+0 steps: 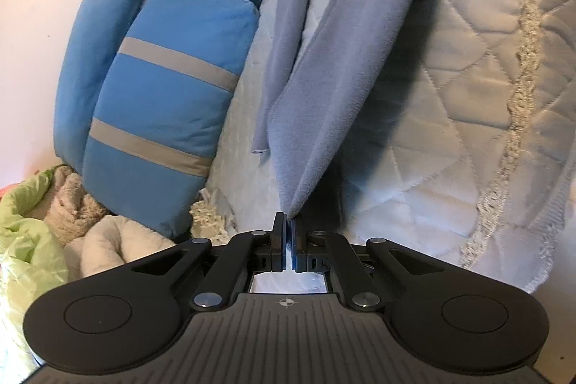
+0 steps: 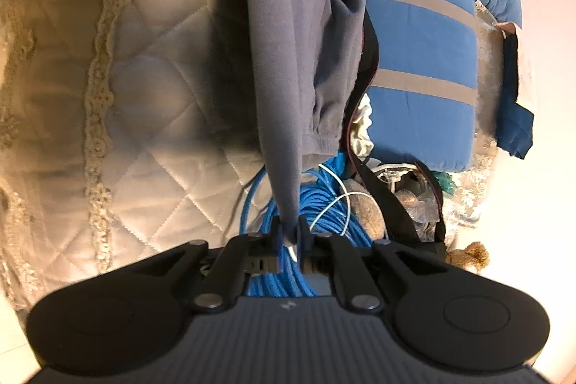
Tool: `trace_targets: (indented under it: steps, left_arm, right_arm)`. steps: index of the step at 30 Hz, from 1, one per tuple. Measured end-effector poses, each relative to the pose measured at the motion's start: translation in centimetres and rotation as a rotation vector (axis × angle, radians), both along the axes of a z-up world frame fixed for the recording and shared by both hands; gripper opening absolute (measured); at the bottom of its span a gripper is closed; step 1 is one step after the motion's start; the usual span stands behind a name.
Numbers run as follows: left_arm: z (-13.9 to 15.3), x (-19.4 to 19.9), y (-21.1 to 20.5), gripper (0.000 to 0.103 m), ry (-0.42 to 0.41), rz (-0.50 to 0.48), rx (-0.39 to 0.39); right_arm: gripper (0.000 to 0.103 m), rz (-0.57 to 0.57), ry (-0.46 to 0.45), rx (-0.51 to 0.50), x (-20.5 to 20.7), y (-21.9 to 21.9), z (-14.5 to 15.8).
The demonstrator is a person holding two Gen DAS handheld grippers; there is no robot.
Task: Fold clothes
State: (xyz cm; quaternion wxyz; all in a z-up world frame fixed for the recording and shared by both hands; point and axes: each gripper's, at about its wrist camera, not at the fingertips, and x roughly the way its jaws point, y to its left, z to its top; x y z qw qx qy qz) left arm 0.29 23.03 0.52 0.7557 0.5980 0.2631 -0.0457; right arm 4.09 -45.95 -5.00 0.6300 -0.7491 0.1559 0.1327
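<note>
**Both claws hold the garment up to spread it**

The left claw (image 1: 289, 226) and right claw (image 2: 289, 233) are each clamped on one corner of the soft grey-blue fleece garment (image 1: 324, 89), which hangs above the white quilted bed cover (image 1: 450, 96), probably to straighten it before folding.

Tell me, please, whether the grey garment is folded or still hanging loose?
Hanging loose, unfolded: the grey garment droops in long creases, pinched by the left gripper and right gripper.

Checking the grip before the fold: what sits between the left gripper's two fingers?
In the left wrist view, a bunched corner of the grey-blue fleece garment is pinched between the fingers of the left gripper, with the quilted bedspread behind it.
</note>
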Motion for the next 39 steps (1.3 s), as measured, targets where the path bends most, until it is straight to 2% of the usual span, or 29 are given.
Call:
trace_targets:
  steps: [6, 10, 12, 13, 14, 16, 17, 20, 24, 25, 26, 27, 30, 33, 34, 36, 39]
  left_arm:
    - [0.6, 0.0, 0.8, 0.002, 0.055, 0.017, -0.073]
    - [-0.3, 0.0, 0.7, 0.003, 0.093, 0.024, -0.076]
    - [-0.8, 0.2, 0.6, 0.005, 0.104, 0.037, -0.067]
    - [-1.1, 0.2, 0.5, 0.005, 0.101, 0.045, -0.054]
    - [-1.4, 0.2, 0.5, 0.006, 0.091, 0.048, -0.037]
    - [-1.9, 0.3, 0.4, 0.01, 0.081, 0.06, -0.007]
    - [-2.2, 0.4, 0.4, 0.016, 0.083, 0.068, 0.008]
    - [-2.8, 0.7, 0.8, 0.026, 0.068, 0.098, 0.039]
    - [-2.3, 1.3, 1.1, 0.027, 0.039, 0.15, -0.004]
    - [-2.1, 1.4, 1.2, 0.025, 0.03, 0.158, -0.011]
    - [-1.8, 1.4, 1.3, 0.008, 0.011, 0.159, -0.005]
    - [-1.2, 1.4, 1.3, 0.003, -0.01, 0.156, 0.002]
    - [0.7, 1.4, 0.9, 0.003, -0.086, 0.101, 0.051]
    - [3.1, 0.5, -0.1, 0.003, -0.141, 0.045, 0.031]
    - [3.2, 0.0, -0.3, 0.003, -0.115, 0.026, 0.013]
    - [2.2, -1.1, -0.5, 0.003, -0.036, -0.011, 0.026]
    - [-0.4, -2.4, -0.6, 0.003, 0.071, -0.01, 0.036]
  right_arm:
    - [0.005, -0.019, 0.056, 0.001, -0.6, -0.1, 0.2]
    - [0.005, -0.031, 0.113, -0.012, -1.2, 0.0, -0.6]
    - [0.022, -0.041, 0.125, -0.022, -1.3, 0.3, -1.1]
    - [0.038, -0.048, 0.129, 0.002, -1.2, 0.6, -0.6]
    - [0.061, -0.055, 0.133, 0.029, -1.1, 0.9, 0.1]
    - [0.092, -0.069, 0.141, 0.081, -0.9, 1.6, 1.3]
    - [0.094, -0.076, 0.145, 0.108, -0.8, 1.9, 1.9]
    - [0.095, -0.097, 0.158, 0.187, -0.4, 2.9, 3.8]
    - [0.1, -0.087, 0.13, 0.307, 0.3, 5.2, 7.6]
    - [0.101, -0.08, 0.11, 0.337, 0.4, 6.0, 8.6]
    - [0.102, -0.072, 0.09, 0.367, 0.6, 6.8, 9.6]
    - [0.102, -0.061, 0.071, 0.405, 0.7, 7.7, 10.6]
    - [0.103, -0.016, 0.032, 0.499, 1.1, 10.1, 12.9]
    - [0.103, 0.033, 0.002, 0.53, 0.9, 12.3, 13.8]
    - [0.103, 0.044, 0.006, 0.533, 0.8, 13.0, 13.9]
    - [0.103, 0.068, 0.019, 0.539, 0.5, 14.0, 13.8]
    - [0.103, 0.099, 0.037, 0.553, 0.1, 15.5, 13.6]
